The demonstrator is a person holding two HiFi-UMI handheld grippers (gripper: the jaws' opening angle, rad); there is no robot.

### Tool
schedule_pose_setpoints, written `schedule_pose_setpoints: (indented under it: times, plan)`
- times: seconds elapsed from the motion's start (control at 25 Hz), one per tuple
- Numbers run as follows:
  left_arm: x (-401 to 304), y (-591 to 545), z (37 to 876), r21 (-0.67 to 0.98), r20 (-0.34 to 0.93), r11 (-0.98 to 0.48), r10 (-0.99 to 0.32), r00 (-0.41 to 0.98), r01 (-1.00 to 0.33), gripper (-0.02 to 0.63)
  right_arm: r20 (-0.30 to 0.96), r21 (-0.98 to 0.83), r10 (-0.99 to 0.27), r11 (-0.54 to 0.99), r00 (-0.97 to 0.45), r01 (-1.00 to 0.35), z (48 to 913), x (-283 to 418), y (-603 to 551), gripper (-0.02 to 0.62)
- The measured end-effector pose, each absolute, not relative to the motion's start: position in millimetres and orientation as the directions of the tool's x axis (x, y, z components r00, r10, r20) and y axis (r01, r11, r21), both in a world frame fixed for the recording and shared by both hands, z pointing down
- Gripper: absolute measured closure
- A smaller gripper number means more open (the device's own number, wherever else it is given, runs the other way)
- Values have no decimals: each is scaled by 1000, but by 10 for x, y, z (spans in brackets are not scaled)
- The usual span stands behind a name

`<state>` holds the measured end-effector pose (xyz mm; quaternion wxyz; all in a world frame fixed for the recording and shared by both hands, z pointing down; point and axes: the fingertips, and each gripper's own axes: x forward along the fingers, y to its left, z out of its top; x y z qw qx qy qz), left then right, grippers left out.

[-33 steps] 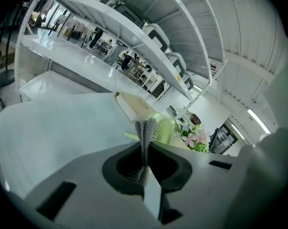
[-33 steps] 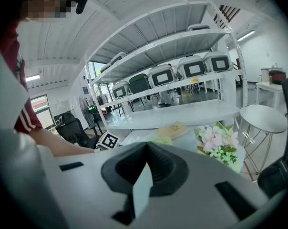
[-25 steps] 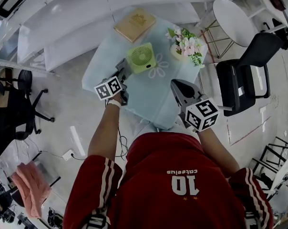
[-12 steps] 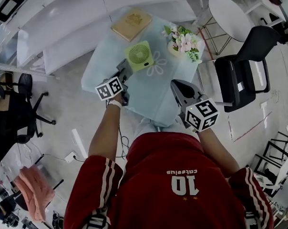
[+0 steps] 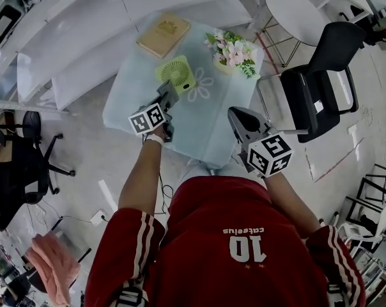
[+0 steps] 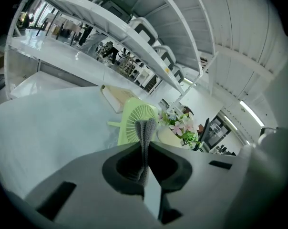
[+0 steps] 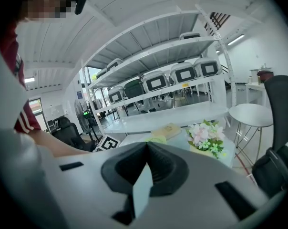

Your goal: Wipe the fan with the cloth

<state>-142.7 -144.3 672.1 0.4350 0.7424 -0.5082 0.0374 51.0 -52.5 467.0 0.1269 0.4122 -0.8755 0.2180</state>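
A small light-green fan stands upright on the pale glass table; it also shows in the left gripper view as the fan, just past the jaws. My left gripper hovers just short of the fan, over the table's near-left part. It is shut on a folded grey cloth that sticks up between the closed jaws of the left gripper. My right gripper is at the table's near right edge; in its own view the right gripper is shut and holds nothing. The fan's top peeks over its jaws.
A tan book lies at the table's far side, and a pot of pink and white flowers stands right of the fan. A black chair and a round white table are to the right. White shelving runs behind.
The head view has drifted, so table, fan and flowers now sit further up and left in the picture. Both grippers keep about the same place, and the cloth stays held.
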Motion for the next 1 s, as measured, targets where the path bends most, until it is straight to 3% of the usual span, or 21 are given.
schedule_pose_setpoints:
  times: [1.0]
  plan:
    - [-719, -1646, 6848, 634, 501, -137, -678, 539, -761, 580, 415, -275, -682, 538, -603, -797, 4697, 919, -723, 592]
